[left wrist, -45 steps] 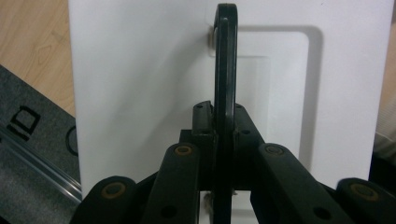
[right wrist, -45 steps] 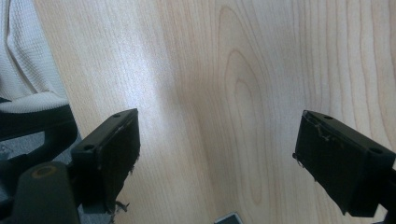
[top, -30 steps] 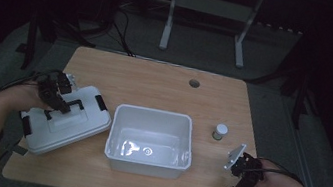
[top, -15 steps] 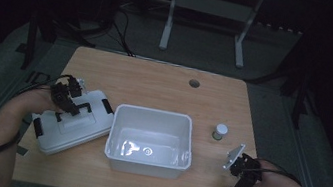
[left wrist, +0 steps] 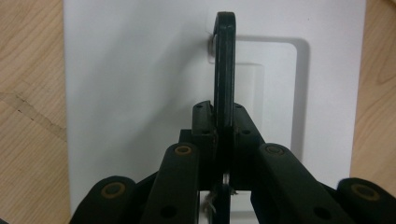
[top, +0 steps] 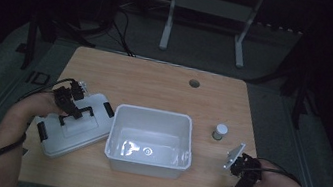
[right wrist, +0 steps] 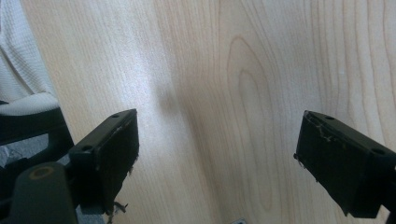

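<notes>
A white box lid [top: 82,128] with black latches lies left of an open white bin [top: 123,112] in the high view. My left gripper [top: 73,106] is over the lid, shut on its black handle [top: 83,109]. In the left gripper view the left gripper [left wrist: 223,112] pinches the thin black handle [left wrist: 224,65], which stands edge-on above the white lid [left wrist: 135,74]. My right gripper [top: 241,179] rests near the table's front right corner. In the right gripper view the right gripper [right wrist: 217,158] is open, with bare wood between its fingers.
A small white-capped jar [top: 219,131] stands right of the bin. The wooden table [top: 156,84] has a round cable hole [top: 194,83] at the back. A metal stand and cables are on the dark floor beyond the table.
My left gripper has shifted the lid a little to the right, so its right edge now sits close beside the bin. The right gripper has not moved.
</notes>
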Demonstrator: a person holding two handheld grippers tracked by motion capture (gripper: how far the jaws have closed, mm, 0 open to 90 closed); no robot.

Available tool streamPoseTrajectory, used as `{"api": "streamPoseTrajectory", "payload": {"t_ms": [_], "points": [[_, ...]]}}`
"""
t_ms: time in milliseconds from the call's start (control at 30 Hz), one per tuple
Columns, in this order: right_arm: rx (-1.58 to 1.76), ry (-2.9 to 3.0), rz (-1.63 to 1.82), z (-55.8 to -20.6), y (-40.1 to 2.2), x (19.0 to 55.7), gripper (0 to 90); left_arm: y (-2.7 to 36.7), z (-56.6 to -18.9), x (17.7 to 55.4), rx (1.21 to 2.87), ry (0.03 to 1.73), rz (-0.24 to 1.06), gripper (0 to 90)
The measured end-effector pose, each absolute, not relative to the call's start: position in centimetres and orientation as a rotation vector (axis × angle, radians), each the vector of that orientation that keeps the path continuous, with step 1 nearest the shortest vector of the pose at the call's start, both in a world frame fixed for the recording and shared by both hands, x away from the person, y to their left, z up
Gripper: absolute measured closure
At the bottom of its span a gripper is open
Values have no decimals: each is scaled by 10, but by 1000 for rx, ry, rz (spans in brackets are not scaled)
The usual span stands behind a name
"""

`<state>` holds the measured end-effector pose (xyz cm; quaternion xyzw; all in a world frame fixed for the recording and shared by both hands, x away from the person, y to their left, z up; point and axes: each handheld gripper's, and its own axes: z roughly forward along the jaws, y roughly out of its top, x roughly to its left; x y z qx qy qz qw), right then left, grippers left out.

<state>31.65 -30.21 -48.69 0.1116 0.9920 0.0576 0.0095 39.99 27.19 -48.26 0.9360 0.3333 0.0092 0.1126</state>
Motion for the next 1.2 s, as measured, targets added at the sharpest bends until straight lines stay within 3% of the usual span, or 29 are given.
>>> {"api": "streamPoseTrajectory", "payload": {"t_ms": [167, 233, 333, 433, 833, 1200], "points": [[349, 3106, 191, -487, -303, 316, 131, 273, -482, 400, 2726, 991, 33, 801], [355, 3111, 193, -487, -304, 317, 129, 274, -479, 399, 2718, 994, 54, 617], [371, 3108, 154, -487, -304, 318, 120, 274, -475, 397, 2717, 1022, 90, 449], [370, 3104, 167, -486, -303, 319, 120, 275, -472, 395, 2725, 1021, 114, 380], [388, 3074, 232, -475, -307, 338, 114, 276, -469, 389, 2710, 999, 87, 295], [397, 3049, 258, -467, -313, 364, 136, 281, -465, 385, 2702, 1013, 99, 296]]}}
